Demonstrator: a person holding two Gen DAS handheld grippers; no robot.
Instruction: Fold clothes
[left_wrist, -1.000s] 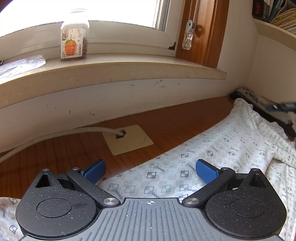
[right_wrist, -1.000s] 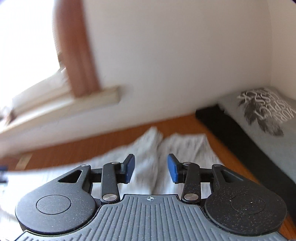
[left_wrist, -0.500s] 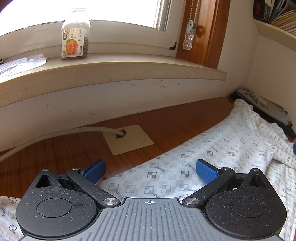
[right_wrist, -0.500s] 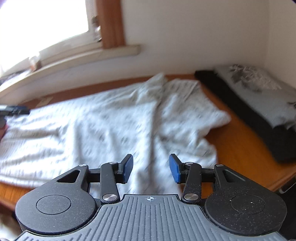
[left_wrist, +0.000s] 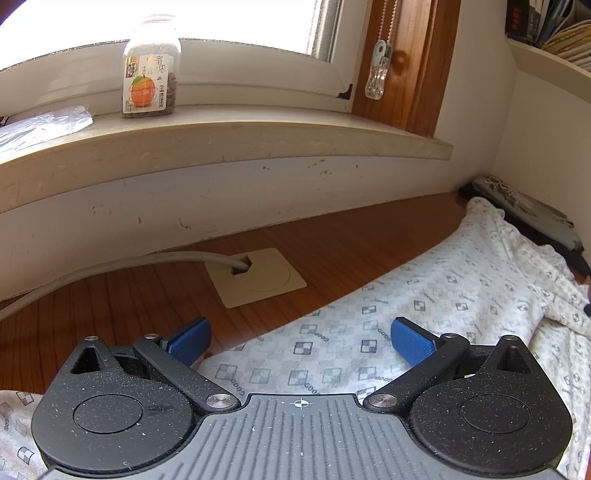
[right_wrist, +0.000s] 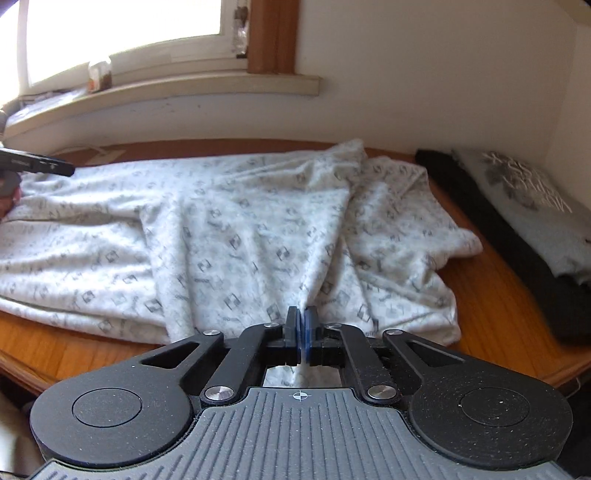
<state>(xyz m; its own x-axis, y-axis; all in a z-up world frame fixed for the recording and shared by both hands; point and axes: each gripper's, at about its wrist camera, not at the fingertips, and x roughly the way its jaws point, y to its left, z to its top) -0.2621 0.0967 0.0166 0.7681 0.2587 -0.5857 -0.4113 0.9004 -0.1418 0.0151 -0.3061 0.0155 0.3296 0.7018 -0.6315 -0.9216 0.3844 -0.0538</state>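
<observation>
A white garment with a grey checker print lies spread and creased across the wooden table. My right gripper is at its near hem, jaws together, with a ridge of the cloth pinched between the blue pads. In the left wrist view the same garment runs off to the right. My left gripper hovers over its left end, open, its blue pads wide apart with nothing pressed between them. The left gripper also shows as a dark bar at the far left of the right wrist view.
A folded grey printed garment on a black one lies along the right wall. A beige cable cover with a grey cable sits in the tabletop near the wall. A jar and a plastic bag rest on the windowsill.
My right gripper swung around and down to the garment's near hem and closed on the cloth. The left gripper stayed where it was, open.
</observation>
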